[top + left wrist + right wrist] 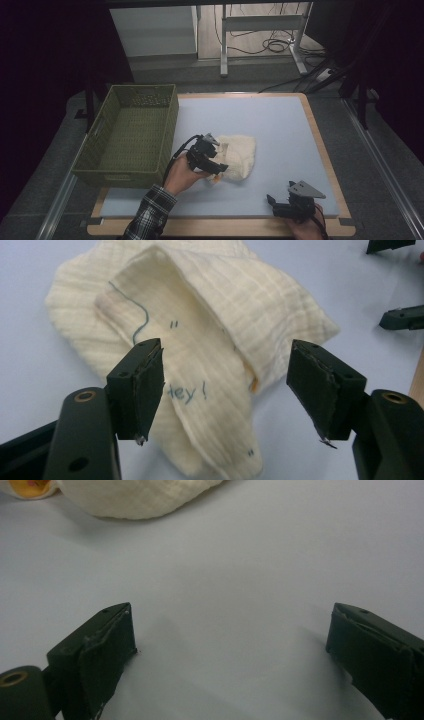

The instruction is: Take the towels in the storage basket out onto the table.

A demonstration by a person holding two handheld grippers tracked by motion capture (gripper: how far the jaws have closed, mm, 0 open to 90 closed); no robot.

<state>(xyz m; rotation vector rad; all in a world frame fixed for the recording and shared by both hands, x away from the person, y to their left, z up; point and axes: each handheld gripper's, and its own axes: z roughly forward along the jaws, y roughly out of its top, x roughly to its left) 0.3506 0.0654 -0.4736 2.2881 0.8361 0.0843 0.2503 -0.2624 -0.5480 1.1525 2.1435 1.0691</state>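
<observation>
We've got the table [280,125] with its pale blue mat across the middle of the high view, wood rim showing at the right and bottom edges. Green basket [131,137] sits at left of centre, its right wall near the cloth but not touching as far as we can tell. Cream cloth [239,156] lies bunched on the mat at centre; in the left gripper view it fills the upper middle, folded over itself, blue writing on the inner flap. Left claw [216,161] is on the cloth's left edge, hand coming up from bottom centre-left, plaid sleeve behind it, wrist angled toward the right of frame. Its jaws stand apart, straddling the folded flap, pads not pressing on it. Right claw [281,204] rests low at bottom right, well apart from the cloth, jaws wide with bare mat between them, hand barely inside the frame edge. Risks as we judge them: left claw closing here may pinch a single layer, so the fold drops open on lift; a bite too near the edge could slip off the ribbed fabric; dragging left could snag the cloth on the basket wall. A small orange bit [216,178] shows at the cloth's lower left edge; can't tell what it is.
</observation>
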